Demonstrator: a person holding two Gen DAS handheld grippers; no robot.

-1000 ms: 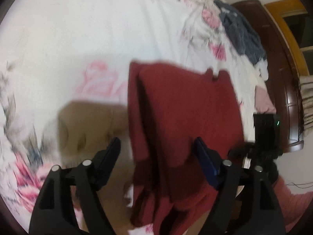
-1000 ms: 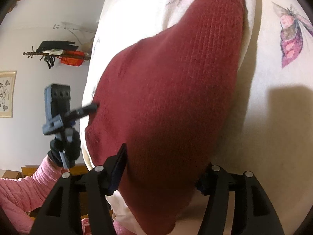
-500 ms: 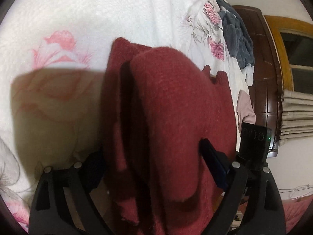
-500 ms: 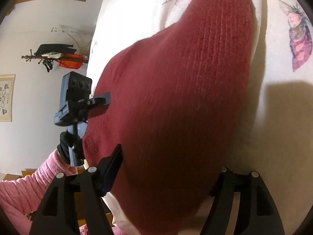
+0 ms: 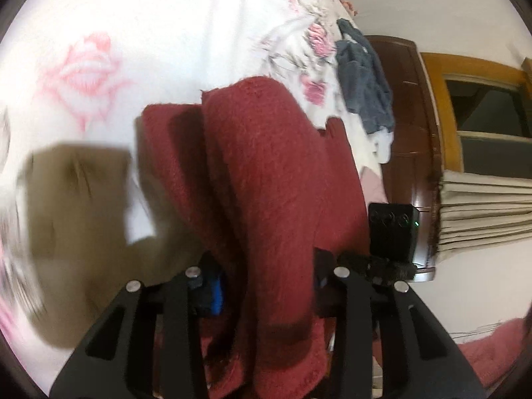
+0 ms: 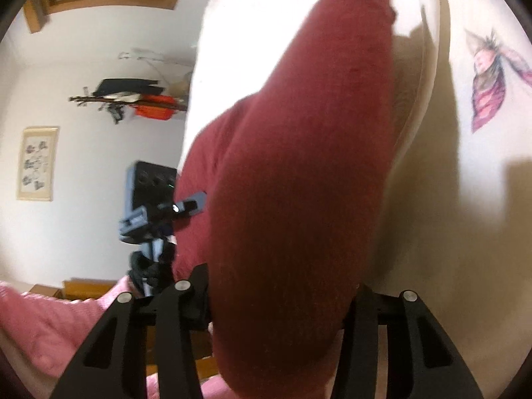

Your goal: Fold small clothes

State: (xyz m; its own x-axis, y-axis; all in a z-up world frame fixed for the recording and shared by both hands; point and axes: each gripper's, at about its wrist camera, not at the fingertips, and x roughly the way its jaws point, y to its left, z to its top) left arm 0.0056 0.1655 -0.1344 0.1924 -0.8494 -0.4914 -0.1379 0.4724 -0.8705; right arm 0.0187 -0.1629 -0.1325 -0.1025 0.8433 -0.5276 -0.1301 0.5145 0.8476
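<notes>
Nearest in the left wrist view, the left gripper (image 5: pixel 266 286) has its two black fingers drawn in against a thick bunch of the dark red knit sweater (image 5: pixel 266 179), clamped on it; a blue pad shows on the inner face of the left-hand finger (image 5: pixel 216 291). The sweater hangs doubled over between the fingers, with a second fold lying beside the first, and its lower edge drops out of sight below. Just to its right sits the black body of the right gripper (image 5: pixel 392 232), a small green light on its face.

In the right wrist view, that gripper's fingers stand at either side of a wide swell of the same sweater, pressed to the cloth on both sides and gripping it. The left gripper appears at the sweater's left edge, held by a gloved hand (image 6: pixel 149 266) in a pink sleeve (image 6: pixel 50 326).

Under the sweater lies the bed (image 5: pixel 149 33), covered by a white sheet printed with pink roses. Farther along it rests a dark blue garment (image 5: pixel 362 76) on some white cloth. Beyond stand a dark wooden headboard (image 5: pixel 412 133), pleated curtains (image 5: pixel 482 209) and a wood-framed window (image 5: pixel 482 99).
</notes>
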